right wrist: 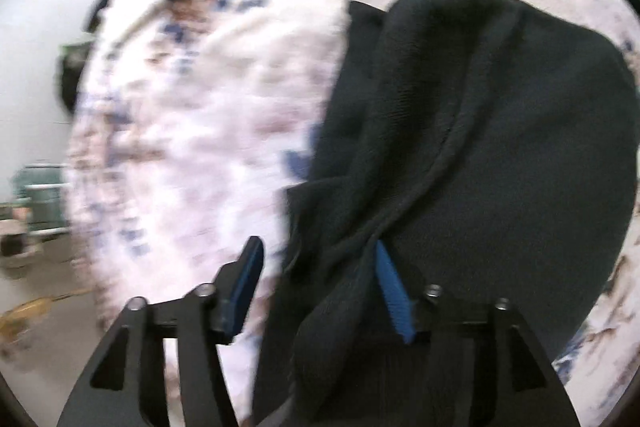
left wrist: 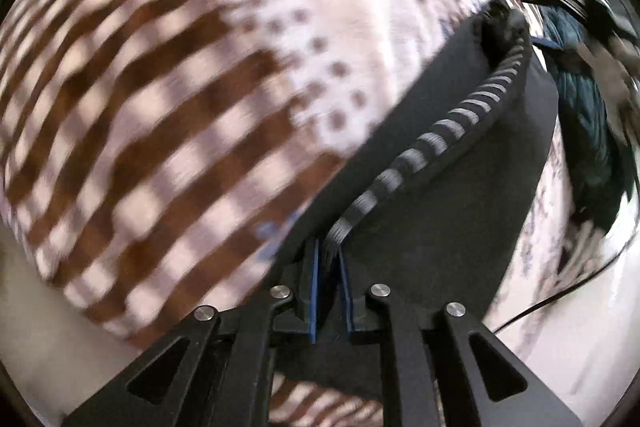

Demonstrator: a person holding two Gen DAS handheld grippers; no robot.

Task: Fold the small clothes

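A small black garment (left wrist: 448, 171) with a grey-striped waistband (left wrist: 432, 143) hangs over a patterned bed cover. My left gripper (left wrist: 331, 259) is shut on the waistband's near end, blue pads pinching the cloth. In the right wrist view the same black garment (right wrist: 500, 131) drapes in folds over my right gripper (right wrist: 320, 267). Its jaws stand wide apart; the right blue pad (right wrist: 390, 287) lies against the cloth and the left pad (right wrist: 248, 279) is free. The other gripper and a hand show blurred at far right (left wrist: 588, 27).
The bed cover has brown stripes and dots (left wrist: 152, 115) on one part and a blue and brown flower print (right wrist: 192, 99) on another. A thin black cable (left wrist: 560, 295) runs at the right. Beyond the bed's left edge lie floor and dim furniture (right wrist: 40, 195).
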